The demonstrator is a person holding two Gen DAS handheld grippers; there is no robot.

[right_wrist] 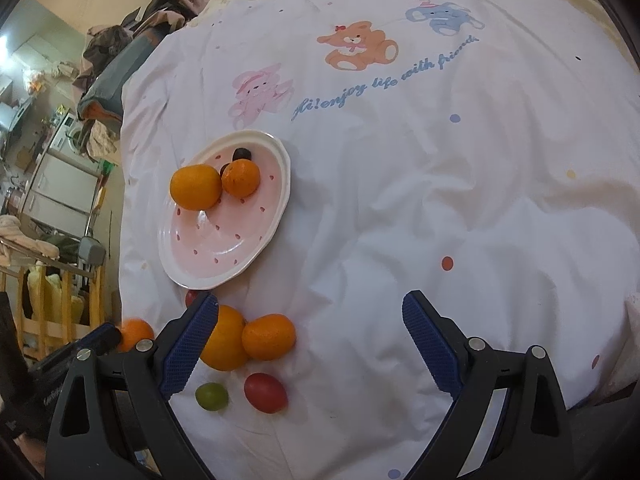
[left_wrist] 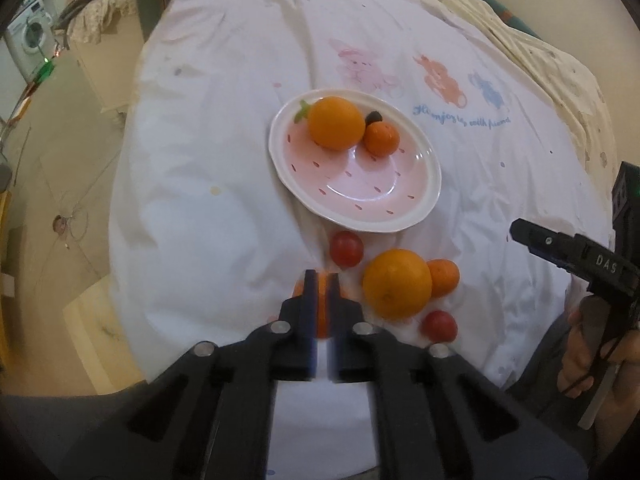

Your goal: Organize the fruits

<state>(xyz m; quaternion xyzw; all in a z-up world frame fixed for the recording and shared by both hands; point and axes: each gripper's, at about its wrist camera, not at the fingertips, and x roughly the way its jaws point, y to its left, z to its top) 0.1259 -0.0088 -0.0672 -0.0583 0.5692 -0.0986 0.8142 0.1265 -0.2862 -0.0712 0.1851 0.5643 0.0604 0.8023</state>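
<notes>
- White bedding [right_wrist: 400,208], printed with cartoon animals and blue script, served as the work surface; cluttered furniture and a washing machine [left_wrist: 30,36] stood in the background.
- One pink strawberry-pattern plate [left_wrist: 416,208] lay on the bedding. It held a large orange [left_wrist: 335,122], a smaller mandarin [left_wrist: 382,139] touching it, and a dark grape [left_wrist: 373,117] behind the mandarin.
- Left gripper [left_wrist: 322,280] was clenched on a small orange fruit [left_wrist: 322,320], seen between the nearly closed fingers. From the right wrist view the same fruit [right_wrist: 134,332] sat at that gripper's tip, left of the loose pile.
- Right gripper [right_wrist: 310,312] stood released, fingers wide apart with nothing between them, above the bedding beside the loose fruit. A hand [left_wrist: 592,356] held its handle at the right edge of the left wrist view.
- Loose fruit lay on the bedding just below the plate: a second large orange [left_wrist: 396,288] touching a second mandarin [left_wrist: 444,278], a red tomato [left_wrist: 346,249] near the plate's rim, another red tomato [left_wrist: 439,325] nearer the camera, and a green tomato [right_wrist: 211,396] visible only in the right wrist view.
</notes>
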